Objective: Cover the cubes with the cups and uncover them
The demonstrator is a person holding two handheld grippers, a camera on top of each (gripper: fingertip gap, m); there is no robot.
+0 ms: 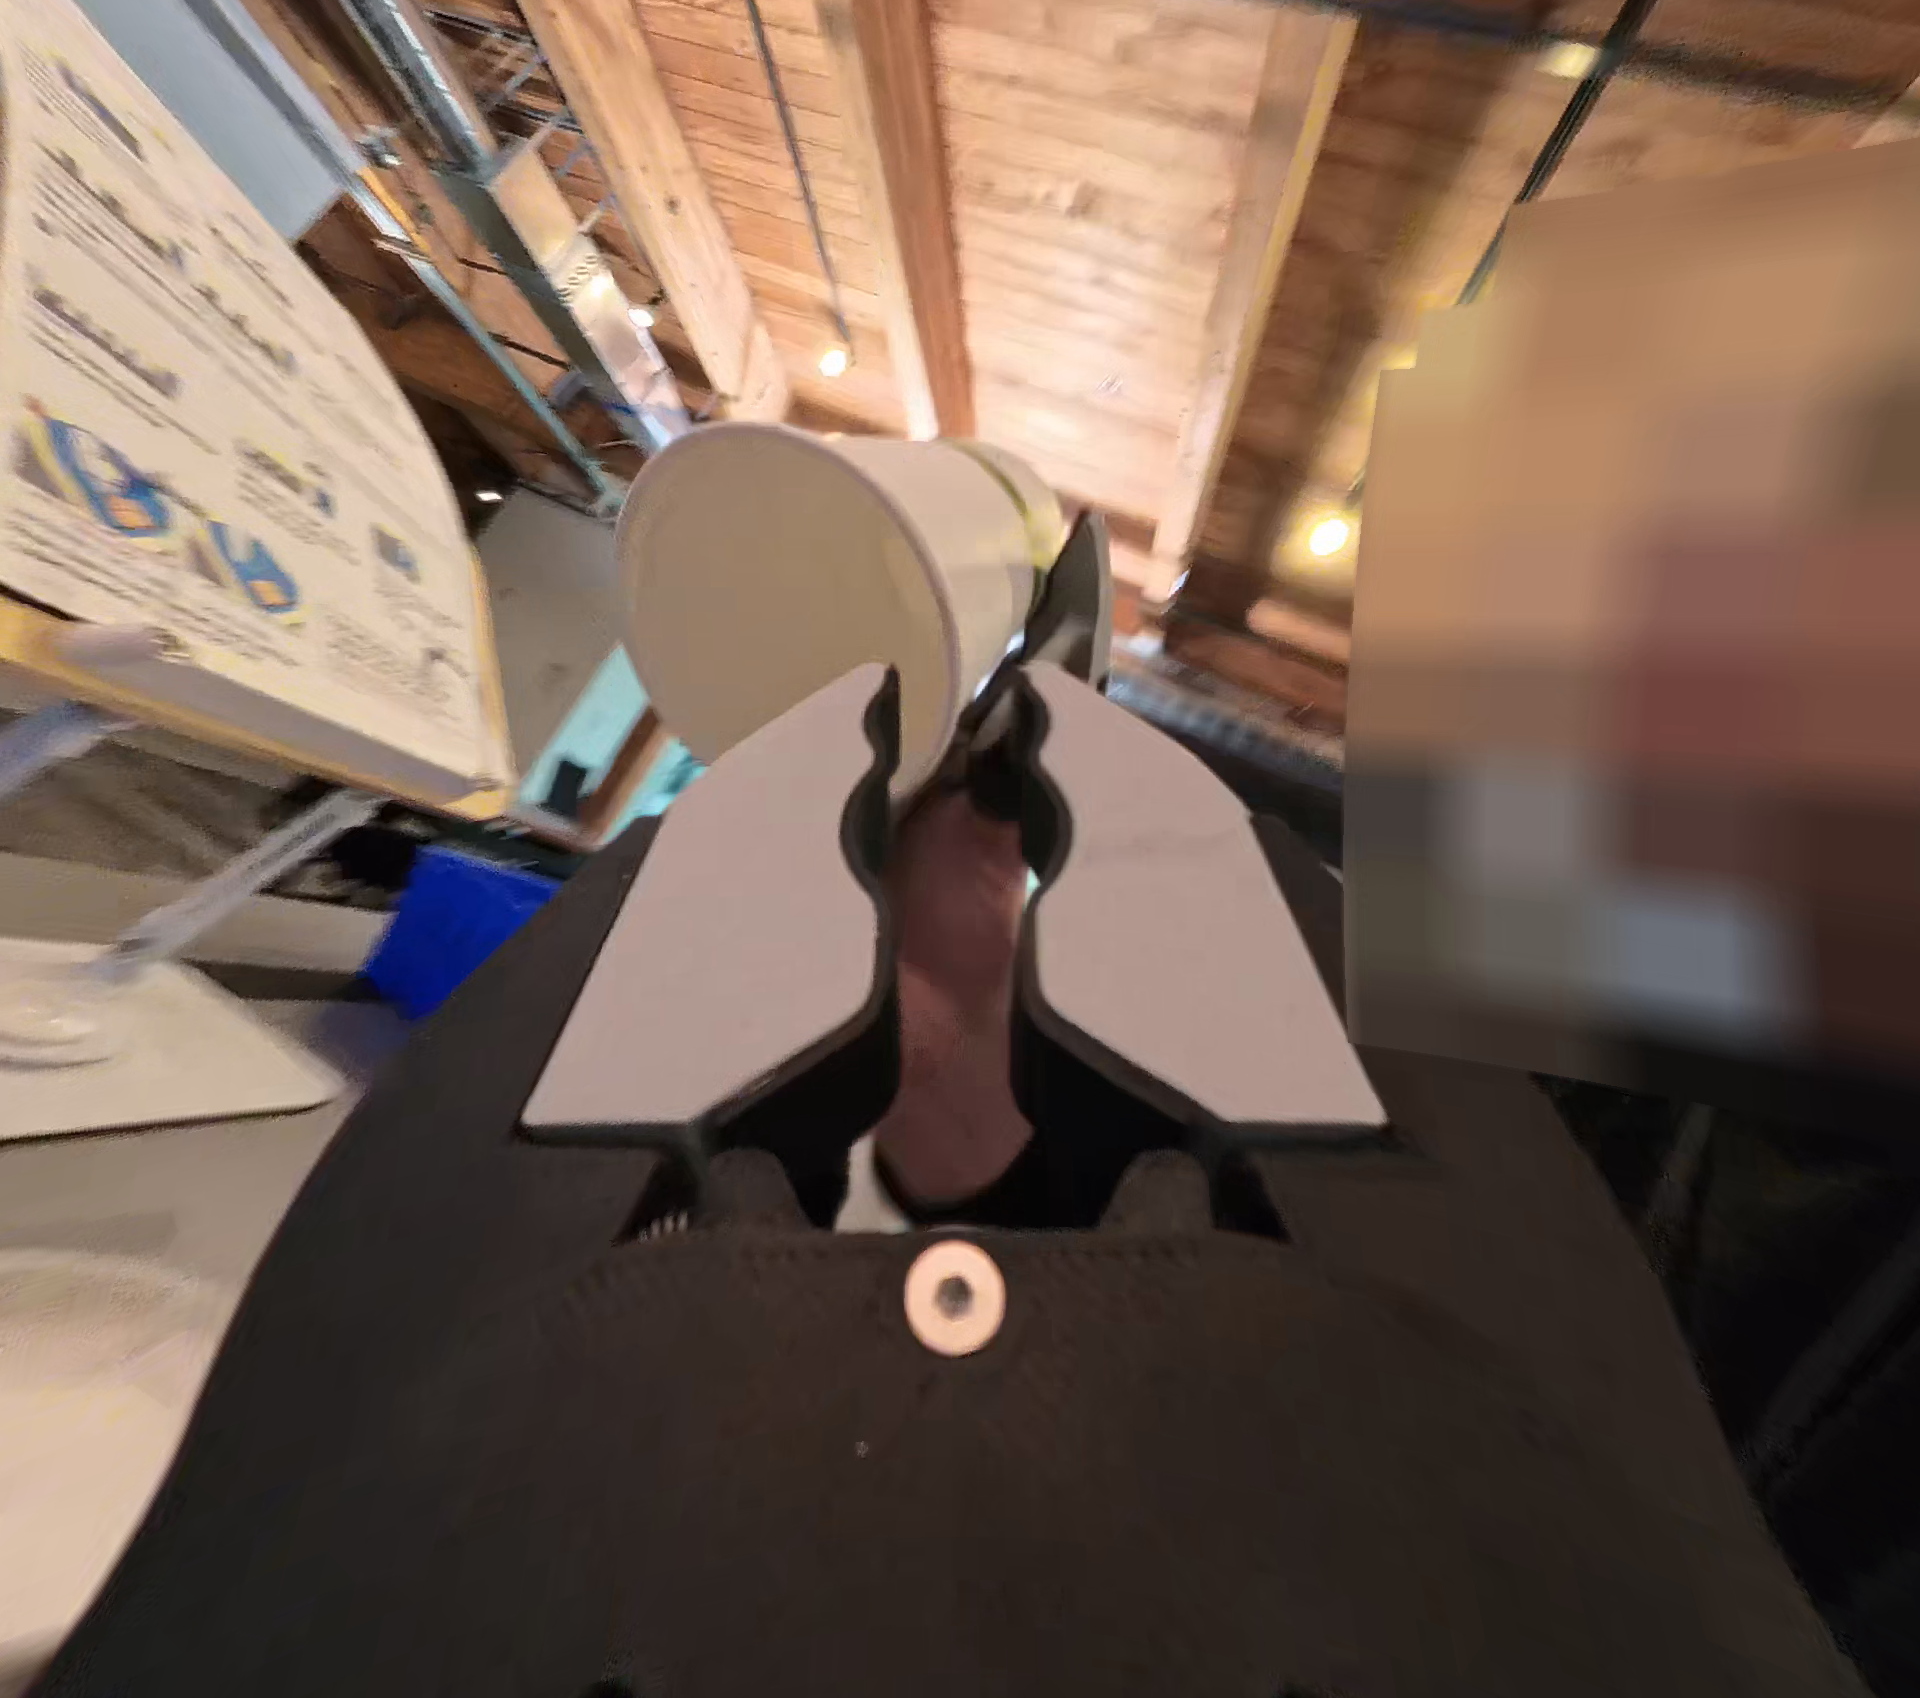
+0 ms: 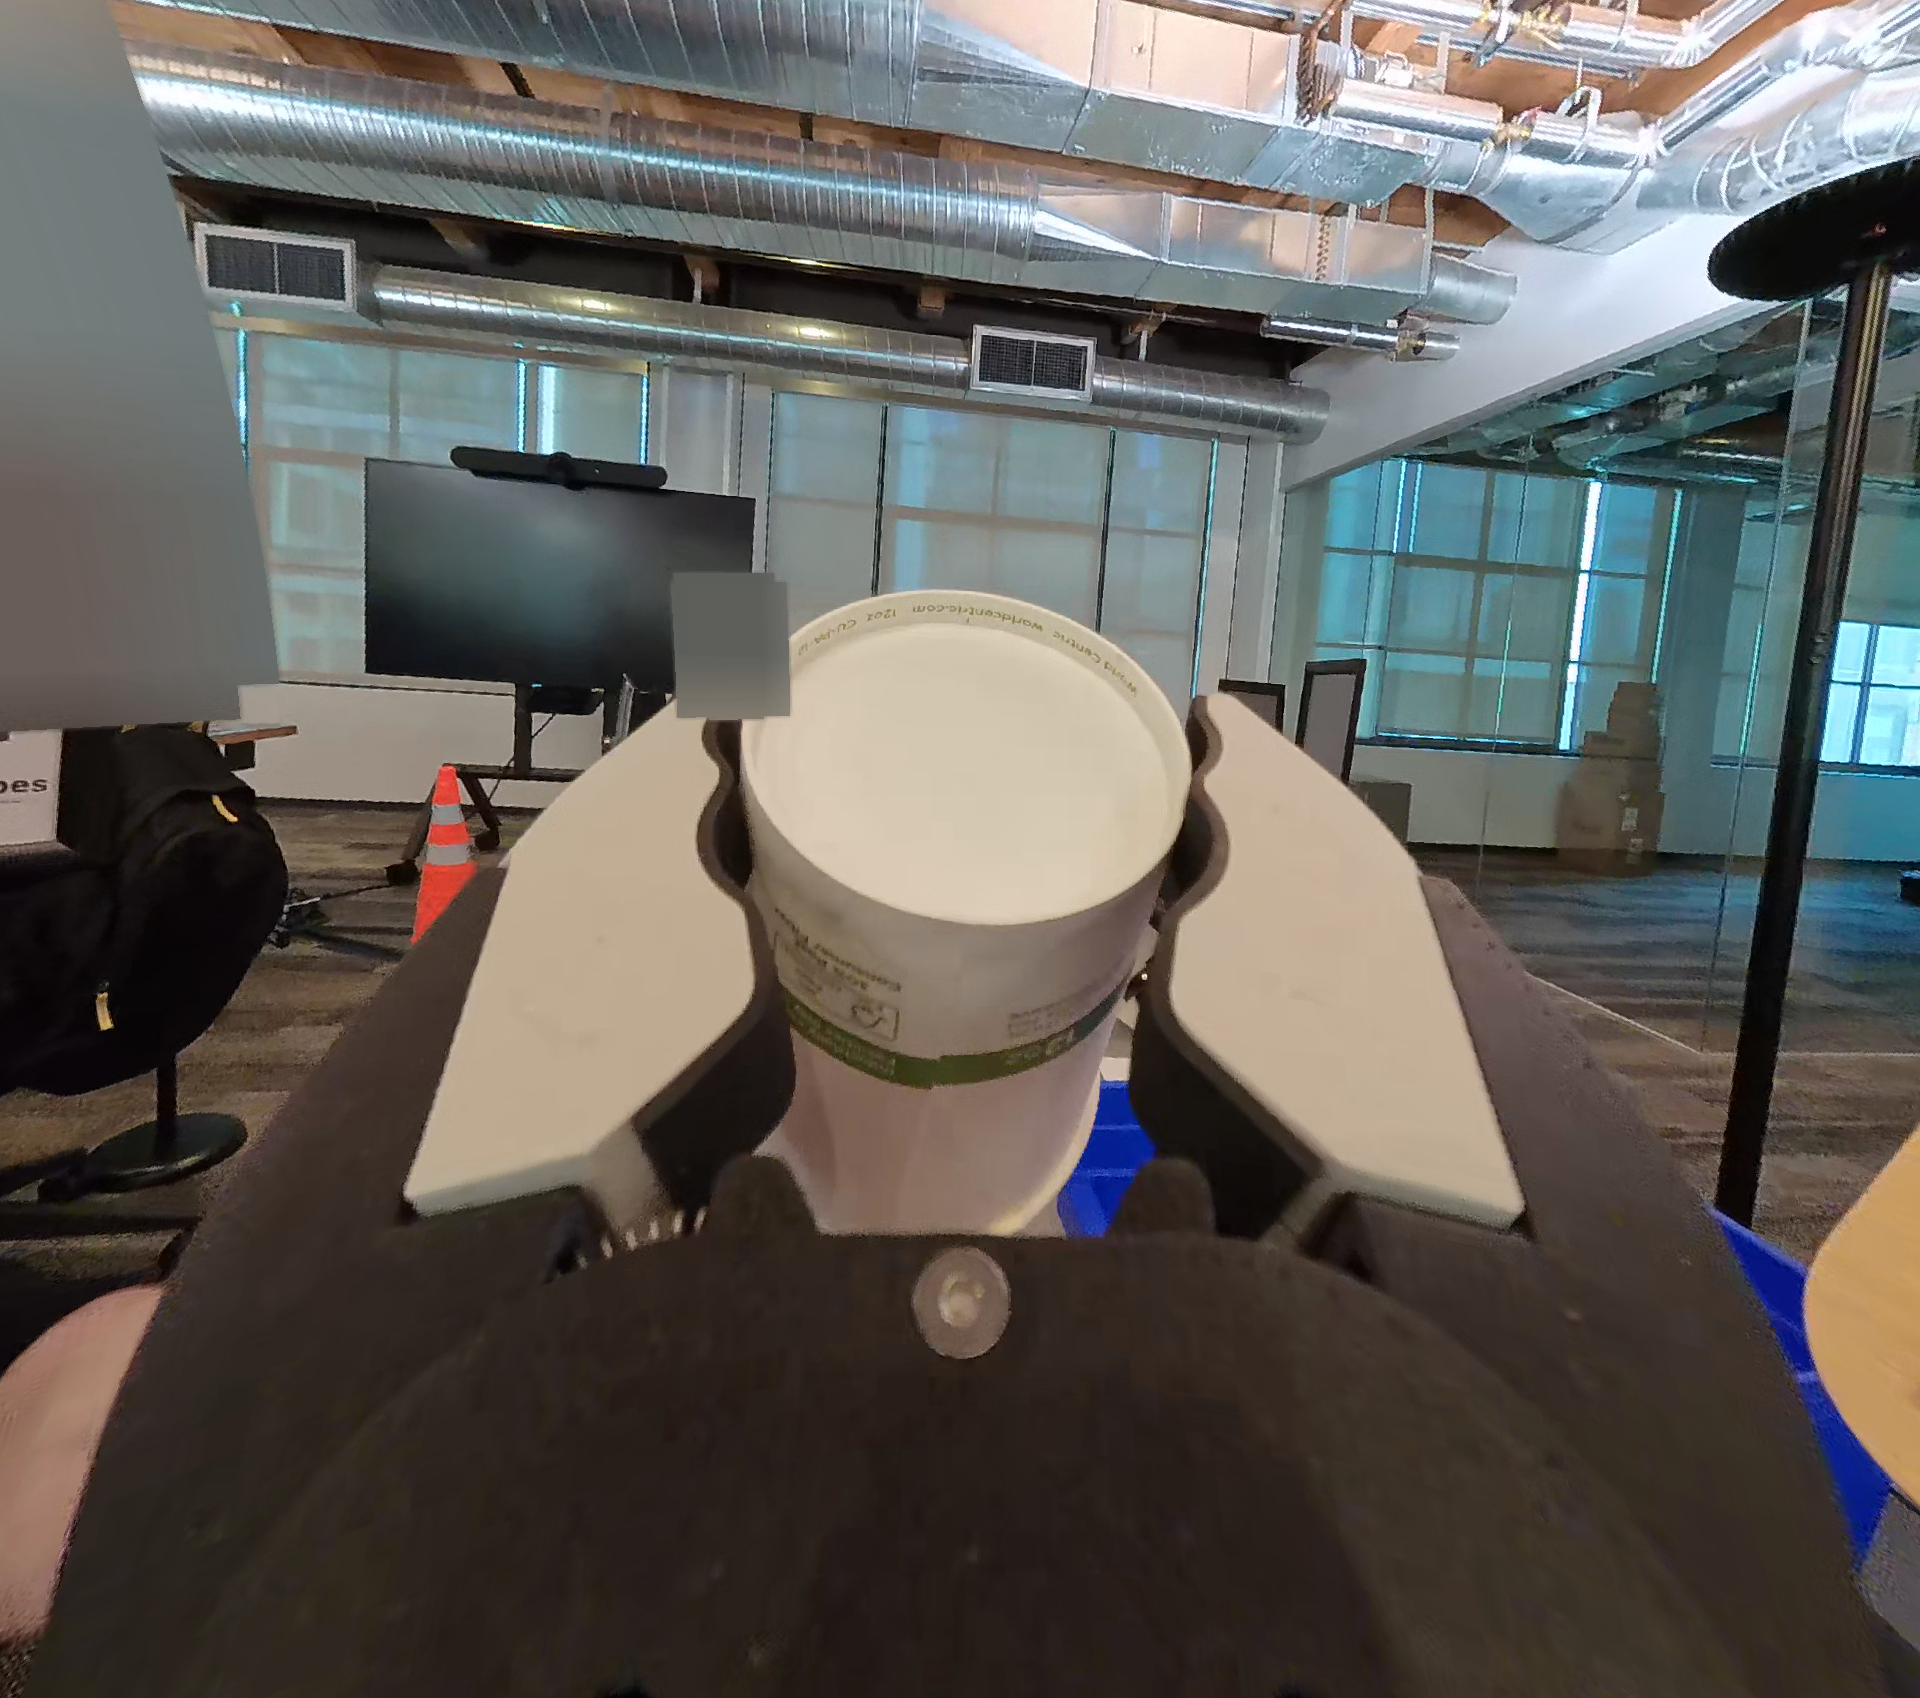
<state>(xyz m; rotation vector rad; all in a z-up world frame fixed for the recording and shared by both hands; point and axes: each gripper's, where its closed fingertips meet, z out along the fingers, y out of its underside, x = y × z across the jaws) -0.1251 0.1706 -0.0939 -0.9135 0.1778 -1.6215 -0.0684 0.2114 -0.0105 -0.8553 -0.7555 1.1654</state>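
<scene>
My right gripper point(image 2: 961, 718) is shut on a white paper cup point(image 2: 966, 817) with a green band. It holds the cup on its side in the air, flat base facing forward. The left wrist view points up at the ceiling. There the same cup point(image 1: 800, 588) hangs just beyond my left gripper point(image 1: 956, 692), with one of the right gripper's fingers point(image 1: 1081, 599) against its far side. My left gripper is almost shut, with a narrow gap and nothing held in it. A hand point(image 1: 956, 973) shows through the gap. No cubes are in view.
A pale table top point(image 1: 156, 1077) lies low on the left, with a blue bin point(image 1: 457, 921) and a leaning poster board point(image 1: 208, 453) behind it. The right wrist view shows a wooden table edge point(image 2: 1870, 1336), a black pole point(image 2: 1808, 713), an orange cone point(image 2: 447, 838) and a black backpack point(image 2: 135, 900).
</scene>
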